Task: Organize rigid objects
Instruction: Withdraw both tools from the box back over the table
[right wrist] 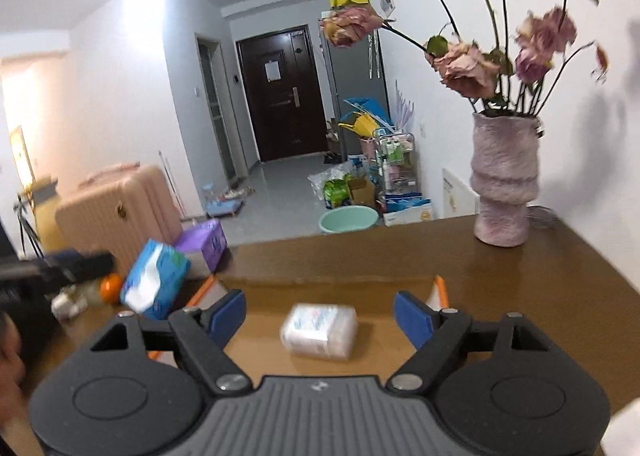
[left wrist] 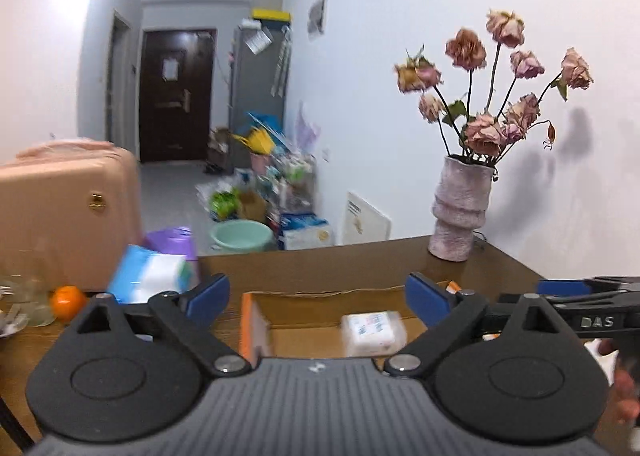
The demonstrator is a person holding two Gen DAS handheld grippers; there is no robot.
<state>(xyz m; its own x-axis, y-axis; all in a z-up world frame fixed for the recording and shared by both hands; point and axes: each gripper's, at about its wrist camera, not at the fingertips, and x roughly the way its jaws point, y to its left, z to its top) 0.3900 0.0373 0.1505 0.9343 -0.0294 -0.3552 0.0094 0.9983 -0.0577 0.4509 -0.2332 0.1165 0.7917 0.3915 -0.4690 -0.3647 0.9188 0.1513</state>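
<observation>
An open cardboard box [left wrist: 256,320] with orange edges sits on the brown table. A small clear plastic case [left wrist: 374,332] with a printed label lies inside it; it also shows in the right wrist view [right wrist: 320,330]. My left gripper [left wrist: 318,296] is open and empty above the box's near side. My right gripper [right wrist: 320,314] is open and empty above the box [right wrist: 440,288], with the case between its fingers further ahead. The right gripper's arm shows in the left wrist view [left wrist: 576,304] at the right edge.
A blue tissue pack [right wrist: 154,280], an orange [right wrist: 110,286] and glassware [left wrist: 24,296] sit at the table's left. A pink vase of dried roses [right wrist: 504,184] stands at the back right. A pink suitcase [left wrist: 64,208] stands beyond the table's left.
</observation>
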